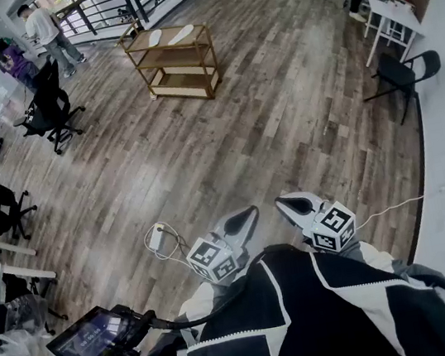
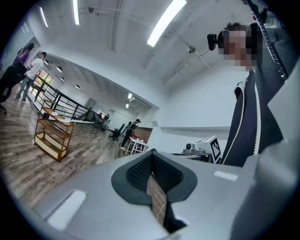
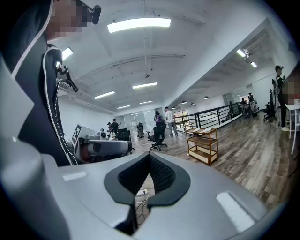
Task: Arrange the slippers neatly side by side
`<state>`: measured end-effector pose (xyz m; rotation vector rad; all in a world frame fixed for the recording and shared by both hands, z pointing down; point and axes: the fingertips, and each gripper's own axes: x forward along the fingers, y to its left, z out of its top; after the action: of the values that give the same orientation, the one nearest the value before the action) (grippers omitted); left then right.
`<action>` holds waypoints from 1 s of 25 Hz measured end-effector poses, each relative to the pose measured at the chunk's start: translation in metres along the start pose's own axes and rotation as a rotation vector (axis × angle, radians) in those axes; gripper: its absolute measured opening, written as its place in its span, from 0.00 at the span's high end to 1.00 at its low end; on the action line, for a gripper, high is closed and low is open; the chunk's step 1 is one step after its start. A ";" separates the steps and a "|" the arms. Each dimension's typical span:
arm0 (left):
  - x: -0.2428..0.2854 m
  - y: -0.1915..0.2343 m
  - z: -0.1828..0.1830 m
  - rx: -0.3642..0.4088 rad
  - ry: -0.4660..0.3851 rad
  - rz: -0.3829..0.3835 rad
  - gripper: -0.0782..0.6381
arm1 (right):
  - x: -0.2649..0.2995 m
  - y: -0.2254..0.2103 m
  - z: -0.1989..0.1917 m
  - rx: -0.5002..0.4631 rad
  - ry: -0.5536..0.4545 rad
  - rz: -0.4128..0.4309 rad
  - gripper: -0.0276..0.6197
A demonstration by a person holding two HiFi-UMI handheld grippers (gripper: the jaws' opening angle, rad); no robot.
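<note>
Your left hand-held gripper (image 1: 247, 213) and right hand-held gripper (image 1: 287, 203) were closed, empty, near your chest. Slippers (image 1: 180, 33) lay atop wooden trolley (image 1: 171, 49), well apart, ahead-left. Left hand-held gripper was likely nearer.

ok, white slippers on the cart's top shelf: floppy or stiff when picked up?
Probably light and bendy: the slippers look thin and flat, so they may droop from an end pinch. Unlikely to roll; could slide on the wooden cart shelf. Material unclear from here.
</note>
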<state>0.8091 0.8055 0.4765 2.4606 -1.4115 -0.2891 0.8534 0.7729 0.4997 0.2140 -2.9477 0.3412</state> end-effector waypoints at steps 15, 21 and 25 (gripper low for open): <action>0.007 -0.016 -0.007 0.000 0.012 0.029 0.87 | -0.018 -0.004 0.000 0.006 0.009 0.037 0.95; 0.003 -0.016 -0.008 -0.001 0.019 0.045 0.87 | -0.013 -0.004 -0.002 0.006 0.012 0.043 0.95; -0.003 -0.014 -0.010 0.001 0.027 0.060 0.87 | -0.010 -0.005 -0.003 0.013 0.009 0.040 0.95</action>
<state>0.8221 0.8165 0.4809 2.4085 -1.4712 -0.2409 0.8649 0.7700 0.5016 0.1545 -2.9452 0.3656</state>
